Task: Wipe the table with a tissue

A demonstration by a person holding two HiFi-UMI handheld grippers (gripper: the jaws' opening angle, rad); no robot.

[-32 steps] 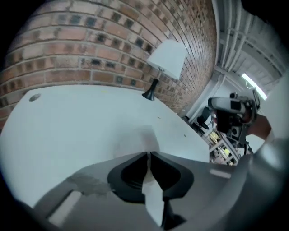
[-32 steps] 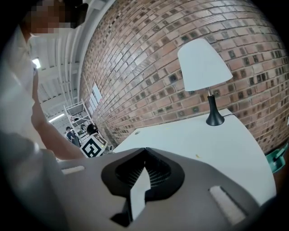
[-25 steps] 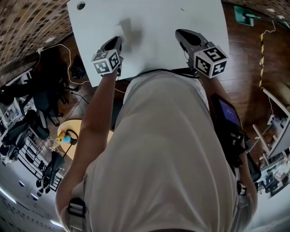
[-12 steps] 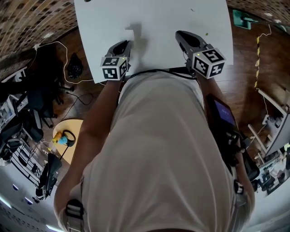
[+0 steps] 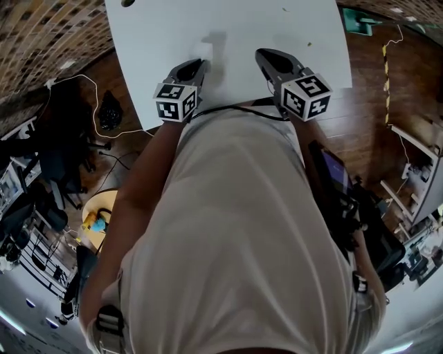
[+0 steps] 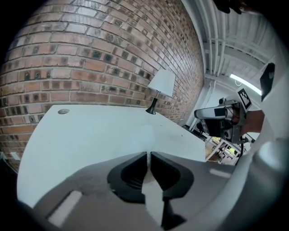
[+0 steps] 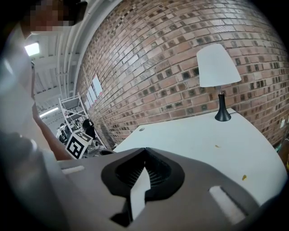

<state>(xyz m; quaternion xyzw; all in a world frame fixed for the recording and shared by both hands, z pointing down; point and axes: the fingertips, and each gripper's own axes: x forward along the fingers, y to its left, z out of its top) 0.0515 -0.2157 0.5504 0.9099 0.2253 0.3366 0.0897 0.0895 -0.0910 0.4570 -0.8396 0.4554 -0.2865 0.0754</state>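
The white table [image 5: 277,28] fills the top of the head view. My left gripper [image 5: 201,63] reaches over its near edge, shut on a thin white tissue [image 5: 206,47] that sticks out past the tips and casts a shadow on the tabletop. In the left gripper view the jaws [image 6: 148,153] pinch the pale tissue [image 6: 147,137] above the table [image 6: 90,131]. My right gripper [image 5: 261,55] hovers to its right over the near edge, shut and empty; its tips [image 7: 144,150] meet above the table [image 7: 203,140].
A white-shaded lamp [image 7: 216,67] stands at the table's far end by the brick wall [image 6: 90,54]. A cable hole [image 5: 127,3] sits in a far corner. Small crumbs [image 7: 244,177] lie on the tabletop. Cables and a round stool [image 5: 97,218] are on the floor to the left.
The left gripper has carried the tissue a little rightwards along the near part of the table. The right gripper has drifted left, closer to it.
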